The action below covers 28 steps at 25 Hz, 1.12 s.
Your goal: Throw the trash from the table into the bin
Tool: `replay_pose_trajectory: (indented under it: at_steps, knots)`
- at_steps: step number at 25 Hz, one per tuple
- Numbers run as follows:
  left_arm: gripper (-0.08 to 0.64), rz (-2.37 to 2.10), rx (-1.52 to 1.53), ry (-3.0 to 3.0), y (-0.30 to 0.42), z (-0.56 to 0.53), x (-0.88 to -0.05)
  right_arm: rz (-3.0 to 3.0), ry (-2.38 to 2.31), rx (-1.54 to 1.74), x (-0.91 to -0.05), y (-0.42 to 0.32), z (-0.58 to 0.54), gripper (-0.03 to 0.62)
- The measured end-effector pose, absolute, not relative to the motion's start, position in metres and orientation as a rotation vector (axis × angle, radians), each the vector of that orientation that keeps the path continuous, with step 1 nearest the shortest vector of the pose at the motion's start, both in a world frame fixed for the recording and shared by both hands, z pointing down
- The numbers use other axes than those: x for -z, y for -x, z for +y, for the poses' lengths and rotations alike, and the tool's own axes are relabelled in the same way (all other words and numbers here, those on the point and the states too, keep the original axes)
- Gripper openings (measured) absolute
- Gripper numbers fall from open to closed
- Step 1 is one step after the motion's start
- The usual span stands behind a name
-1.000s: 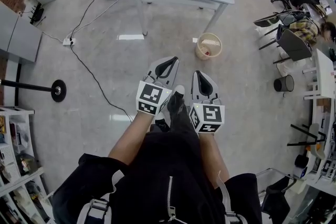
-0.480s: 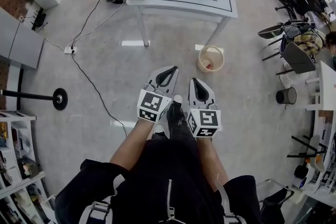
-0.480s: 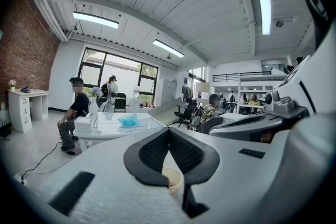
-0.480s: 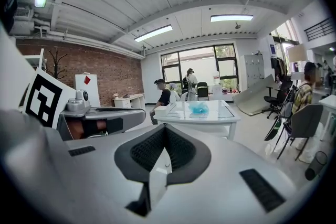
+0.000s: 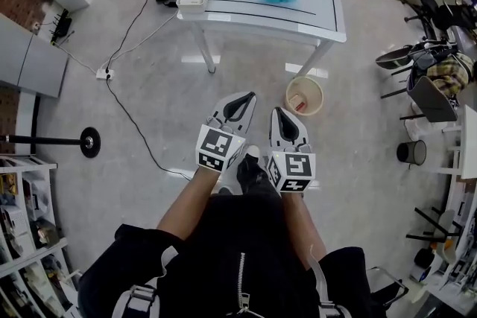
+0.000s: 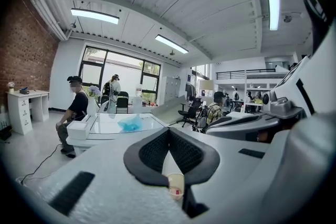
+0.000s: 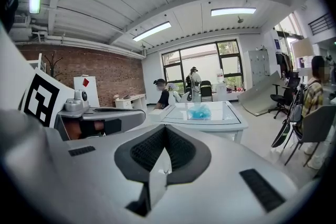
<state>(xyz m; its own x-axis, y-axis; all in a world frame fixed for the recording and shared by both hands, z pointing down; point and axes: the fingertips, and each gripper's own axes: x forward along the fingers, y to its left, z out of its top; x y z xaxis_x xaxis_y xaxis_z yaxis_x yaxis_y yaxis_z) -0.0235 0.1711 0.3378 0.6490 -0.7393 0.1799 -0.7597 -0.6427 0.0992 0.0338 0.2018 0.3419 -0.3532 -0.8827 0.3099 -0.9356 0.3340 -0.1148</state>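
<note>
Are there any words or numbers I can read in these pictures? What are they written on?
No words or numbers can be read anywhere.
Left marker cube: a black-and-white square pattern, not letters.
Right marker cube: the same kind of pattern.
White board by the brick wall: only a red diamond shape, no writing.
</note>
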Motion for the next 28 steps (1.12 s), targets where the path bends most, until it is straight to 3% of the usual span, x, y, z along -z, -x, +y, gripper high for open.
replay_pose_trajectory:
  at_steps: [28]
  knots:
    - [0.008, -1.286, -0.220, -2.663, -0.029, 0.021, -0.343, -2.424, -1.585, -0.445, -0.349, -0.088, 0.055, 0.008]
